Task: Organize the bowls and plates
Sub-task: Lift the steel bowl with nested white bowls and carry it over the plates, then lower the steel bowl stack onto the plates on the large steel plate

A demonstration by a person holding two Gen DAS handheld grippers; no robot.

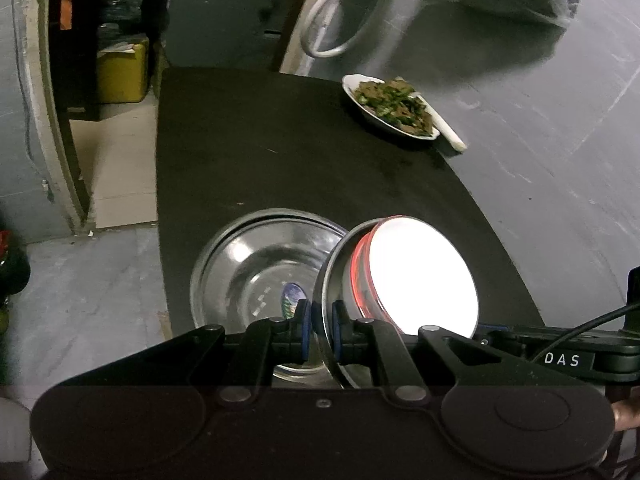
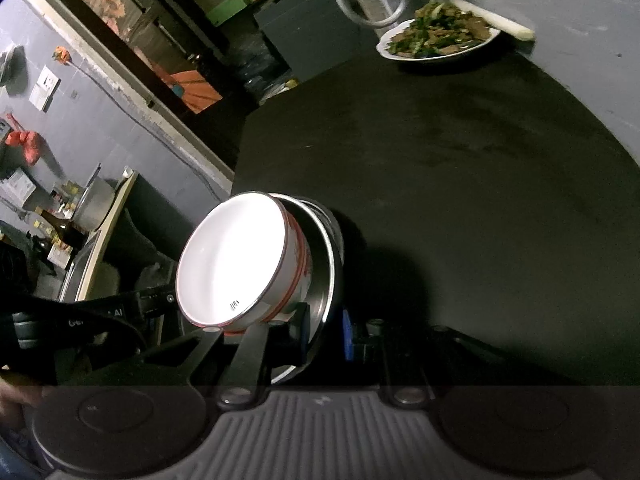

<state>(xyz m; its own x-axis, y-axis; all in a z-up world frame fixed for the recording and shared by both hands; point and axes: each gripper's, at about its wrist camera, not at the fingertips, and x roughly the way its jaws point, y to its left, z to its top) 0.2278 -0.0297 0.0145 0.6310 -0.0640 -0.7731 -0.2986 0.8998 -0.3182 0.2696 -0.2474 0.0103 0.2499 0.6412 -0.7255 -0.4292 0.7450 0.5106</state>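
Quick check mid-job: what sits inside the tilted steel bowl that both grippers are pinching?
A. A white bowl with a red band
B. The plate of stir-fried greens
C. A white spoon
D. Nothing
A: a white bowl with a red band is nested in the tilted steel bowl.

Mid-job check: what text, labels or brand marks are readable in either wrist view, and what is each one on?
"DAS": white letters on the black gripper body, left wrist view.
"AI", after blurred letters: on the black strap, right wrist view.
Small dark mark inside the white bowl: too small to read.
Sticker in the steel bowl: unreadable.
Wall papers: blurred.
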